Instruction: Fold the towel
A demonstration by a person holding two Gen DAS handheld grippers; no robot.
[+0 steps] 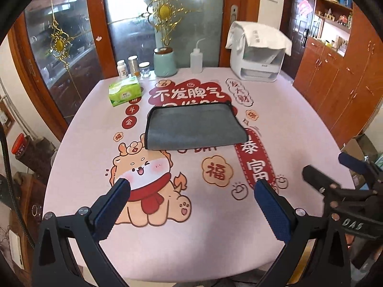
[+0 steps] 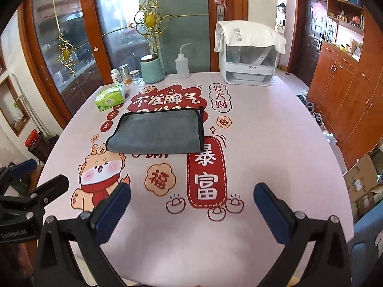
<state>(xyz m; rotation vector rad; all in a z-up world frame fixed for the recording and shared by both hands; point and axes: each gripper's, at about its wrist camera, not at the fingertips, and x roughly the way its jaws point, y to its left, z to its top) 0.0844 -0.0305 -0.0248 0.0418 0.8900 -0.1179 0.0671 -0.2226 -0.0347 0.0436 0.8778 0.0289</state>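
The grey towel [image 1: 194, 126] lies flat near the middle of the table [image 1: 299, 110], over the red printed lettering, well apart from both claws. It appears already folded at least once: a doubled, bound edge shows at its right side and a rounded fold along its near edge. Whether a further fold is required cannot be judged from here.

The left gripper [image 1: 191, 205] hovers over the near part of the table, jaws spread wide, holding nothing. The right gripper [image 2: 192, 208] hovers likewise beside it, jaws spread, empty. Neither touches the towel.
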